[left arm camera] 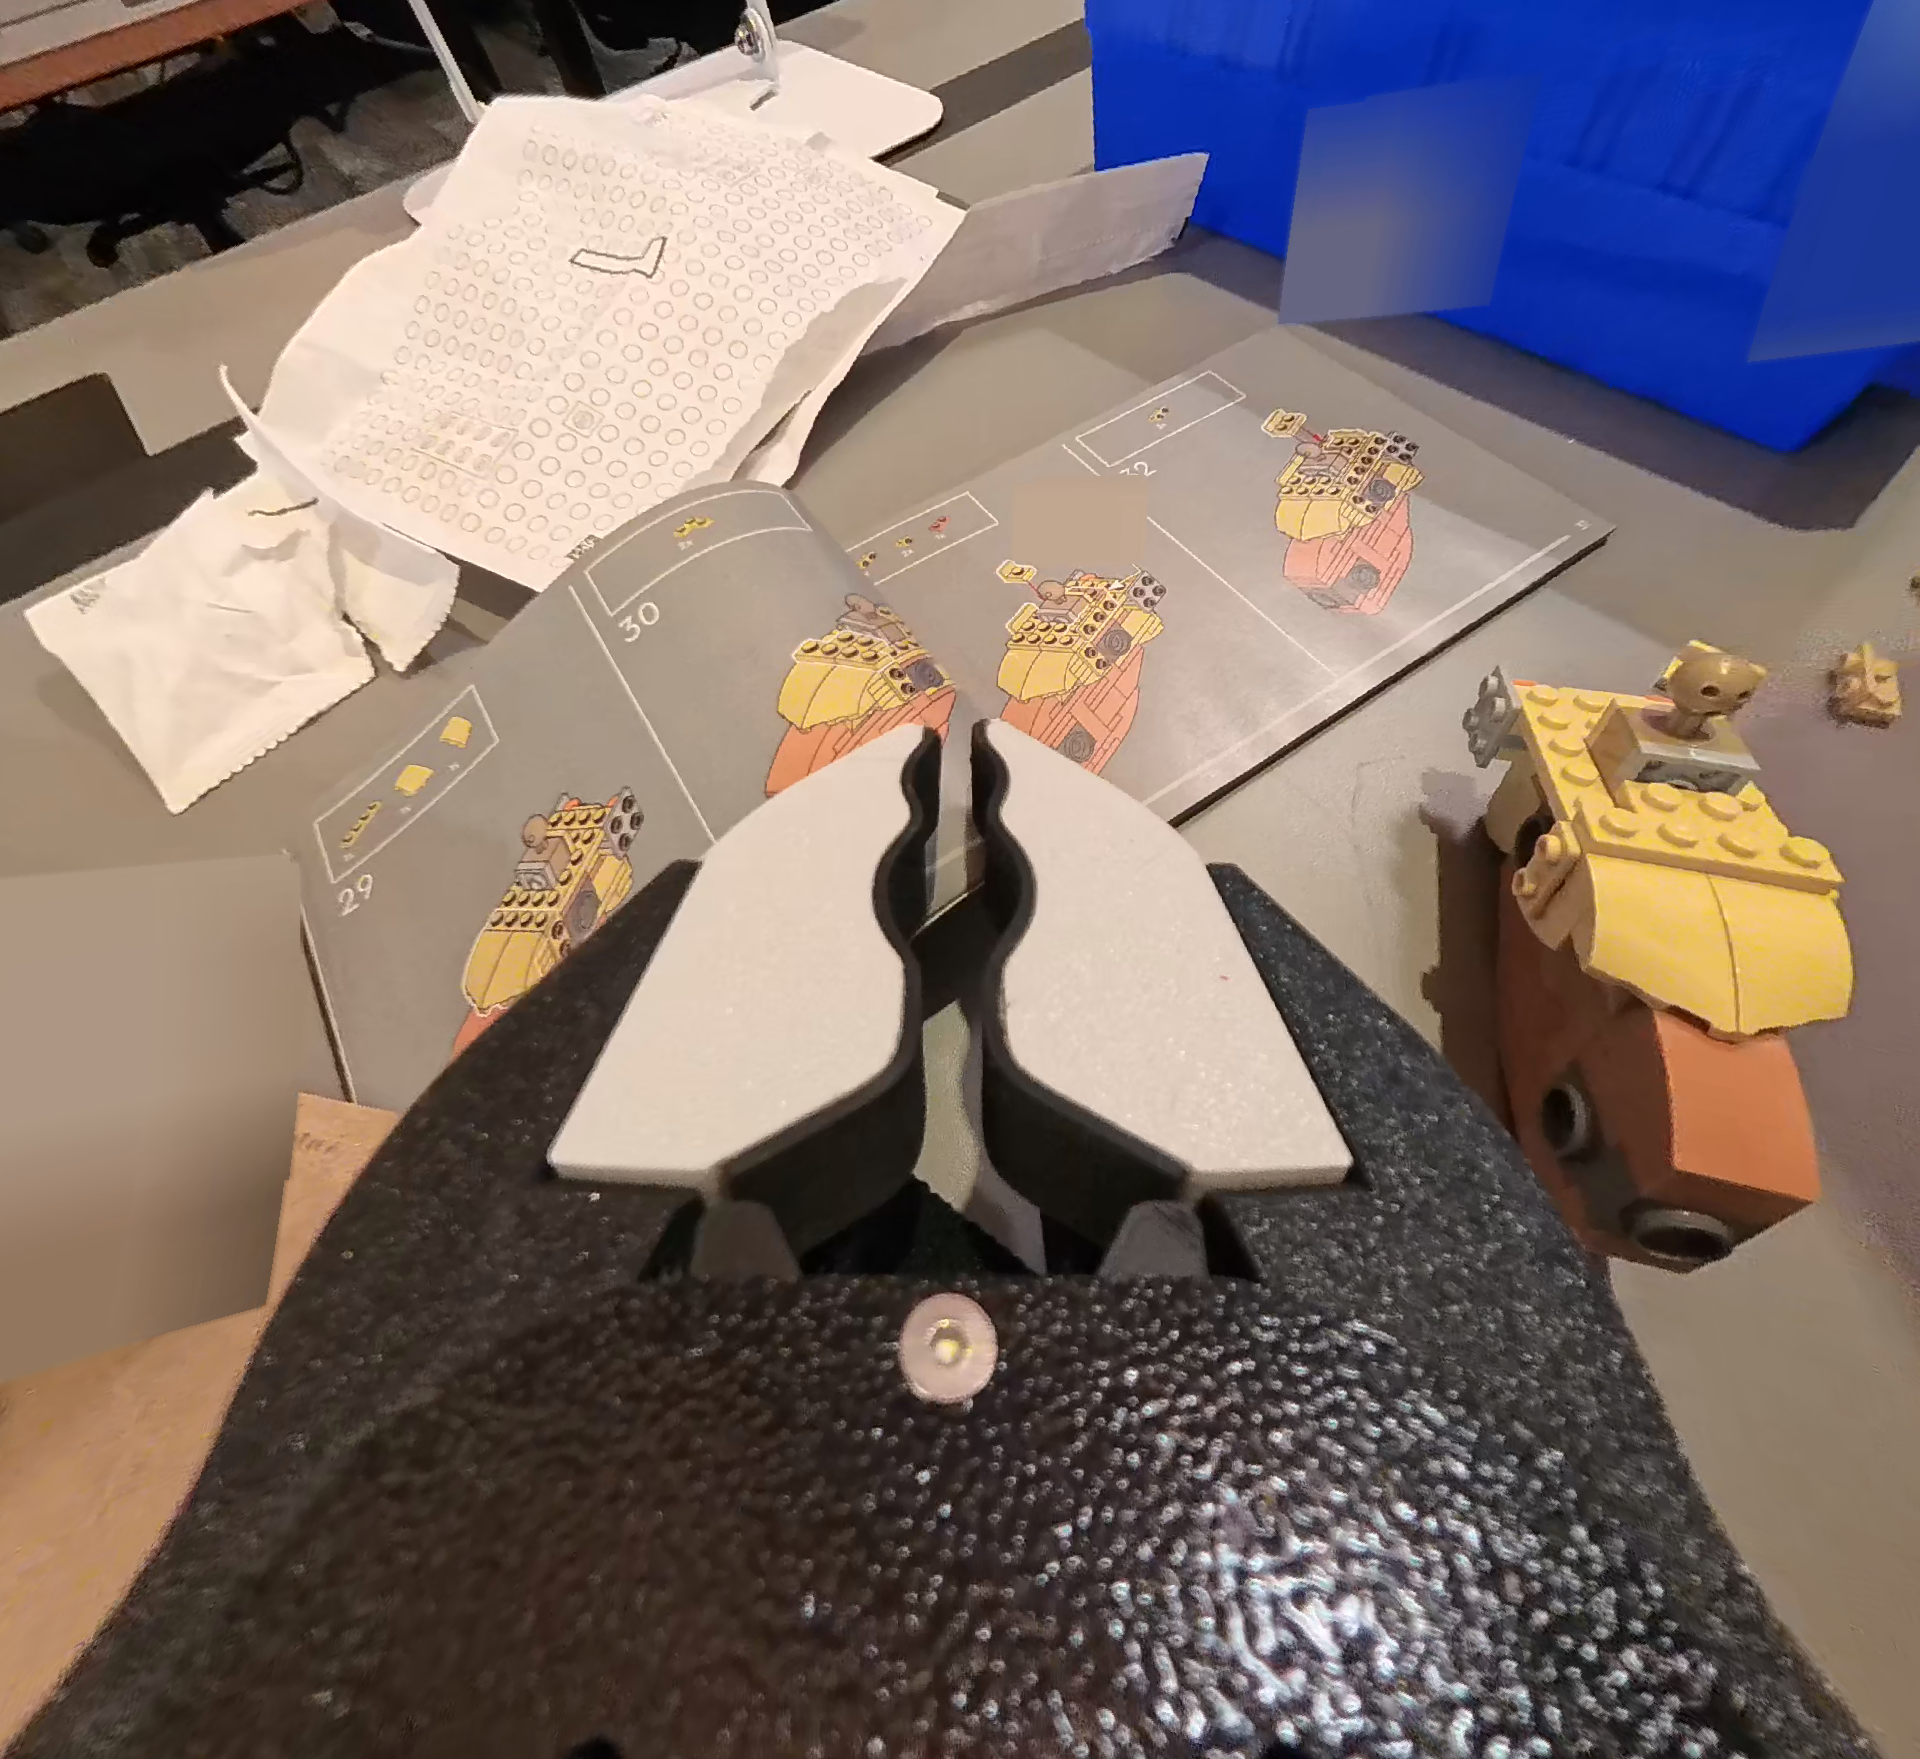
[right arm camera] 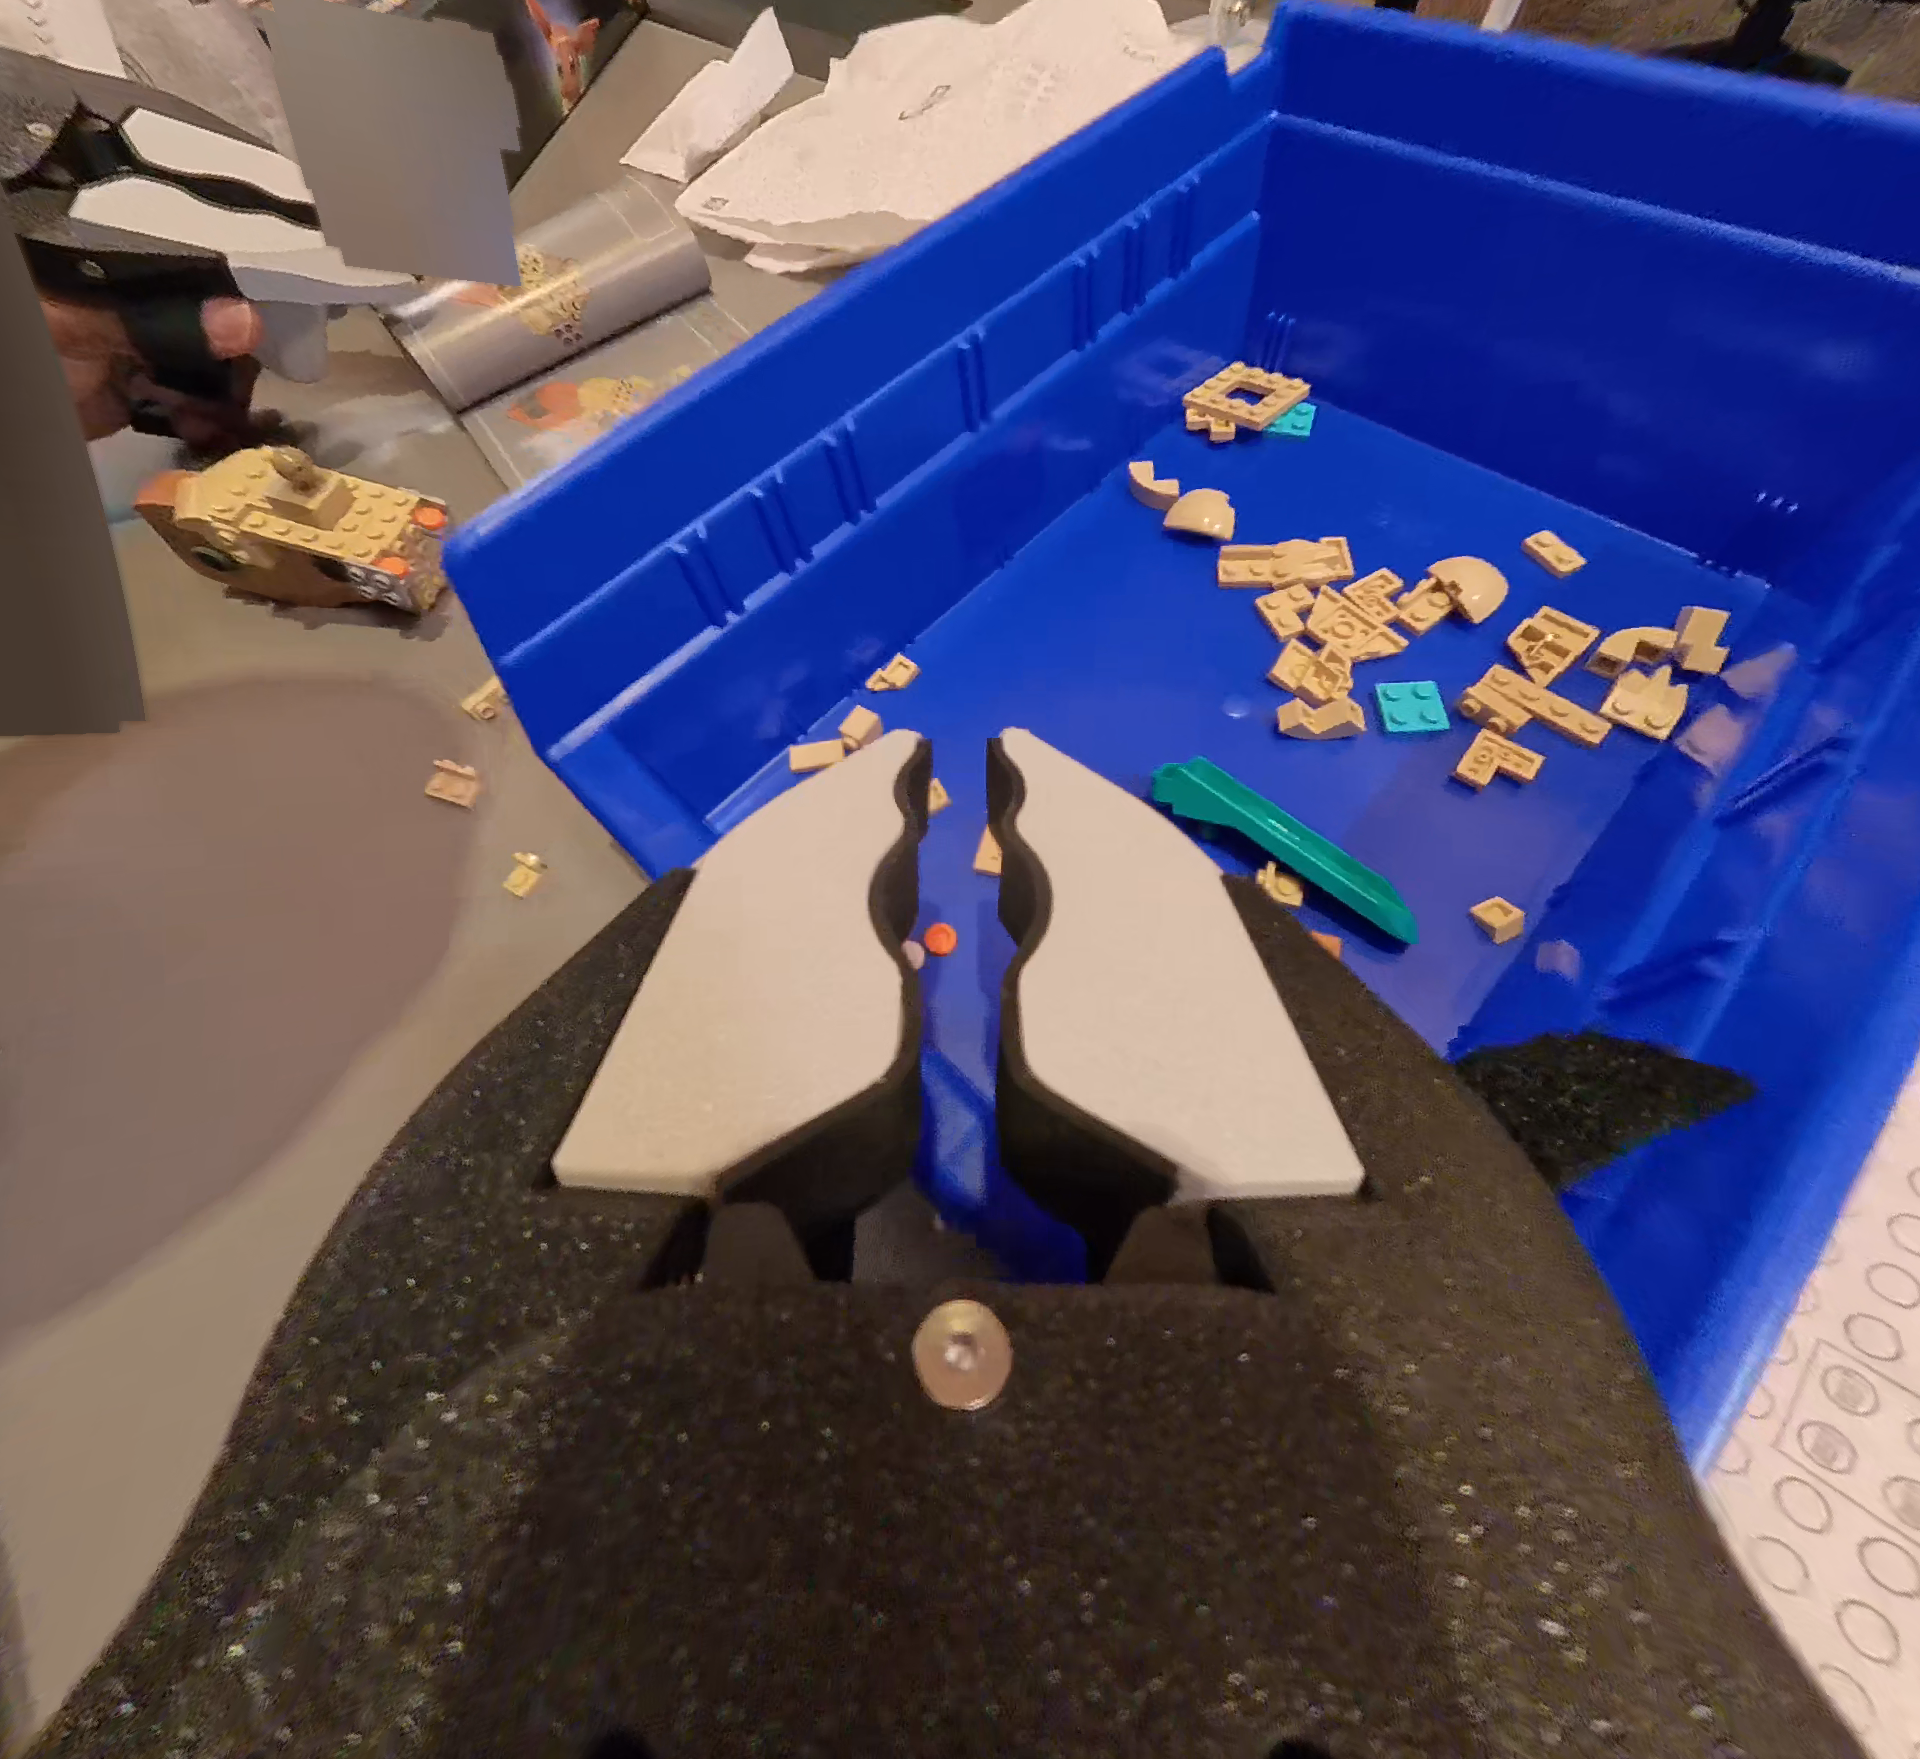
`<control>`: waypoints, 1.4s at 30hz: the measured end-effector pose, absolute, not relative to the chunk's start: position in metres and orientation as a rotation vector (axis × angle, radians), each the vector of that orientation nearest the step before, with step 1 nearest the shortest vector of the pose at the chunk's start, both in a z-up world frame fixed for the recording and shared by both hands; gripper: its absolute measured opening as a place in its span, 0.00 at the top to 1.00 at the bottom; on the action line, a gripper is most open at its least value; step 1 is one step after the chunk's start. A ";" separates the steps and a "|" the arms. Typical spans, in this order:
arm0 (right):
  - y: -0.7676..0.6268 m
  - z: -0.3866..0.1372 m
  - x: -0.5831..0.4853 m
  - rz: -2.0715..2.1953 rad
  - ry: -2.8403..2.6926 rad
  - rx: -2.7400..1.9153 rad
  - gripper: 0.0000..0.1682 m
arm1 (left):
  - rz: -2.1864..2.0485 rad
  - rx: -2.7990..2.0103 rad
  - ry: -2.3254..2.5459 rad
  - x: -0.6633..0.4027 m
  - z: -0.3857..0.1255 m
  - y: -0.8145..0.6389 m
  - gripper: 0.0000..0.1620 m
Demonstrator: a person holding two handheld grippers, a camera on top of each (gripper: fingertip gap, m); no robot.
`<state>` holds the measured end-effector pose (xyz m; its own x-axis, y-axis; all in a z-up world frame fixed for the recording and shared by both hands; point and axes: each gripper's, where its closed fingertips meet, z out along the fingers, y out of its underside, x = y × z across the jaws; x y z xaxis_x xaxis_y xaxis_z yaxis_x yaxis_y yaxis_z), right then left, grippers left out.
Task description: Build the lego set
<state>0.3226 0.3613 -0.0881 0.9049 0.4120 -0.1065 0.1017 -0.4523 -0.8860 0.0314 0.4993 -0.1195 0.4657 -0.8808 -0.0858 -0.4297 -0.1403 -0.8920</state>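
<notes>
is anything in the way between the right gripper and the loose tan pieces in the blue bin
Nothing visible blocks it. The right gripper hangs over the blue bin, which is open at the top, and the tan pieces lie bare on its floor. Only the green separator tool lies nearby, to their side.

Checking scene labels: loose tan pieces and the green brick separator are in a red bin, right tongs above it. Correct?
Not quite: the bin is blue, not red, as the right wrist view shows. The tan pieces and green brick separator do lie inside it, right tongs above.
</notes>
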 end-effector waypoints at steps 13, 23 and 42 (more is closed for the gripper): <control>0.408 -0.042 0.397 -0.386 -1.325 -2.108 0.89 | -0.620 -1.665 1.138 0.035 -0.098 0.483 0.96; 0.480 -0.112 0.418 -0.366 -1.948 -2.252 0.85 | -0.617 -1.675 1.143 0.035 -0.103 0.483 0.96; 0.507 -0.164 0.428 -0.441 -2.114 -2.392 0.90 | -0.629 -1.708 1.167 0.039 -0.113 0.483 0.96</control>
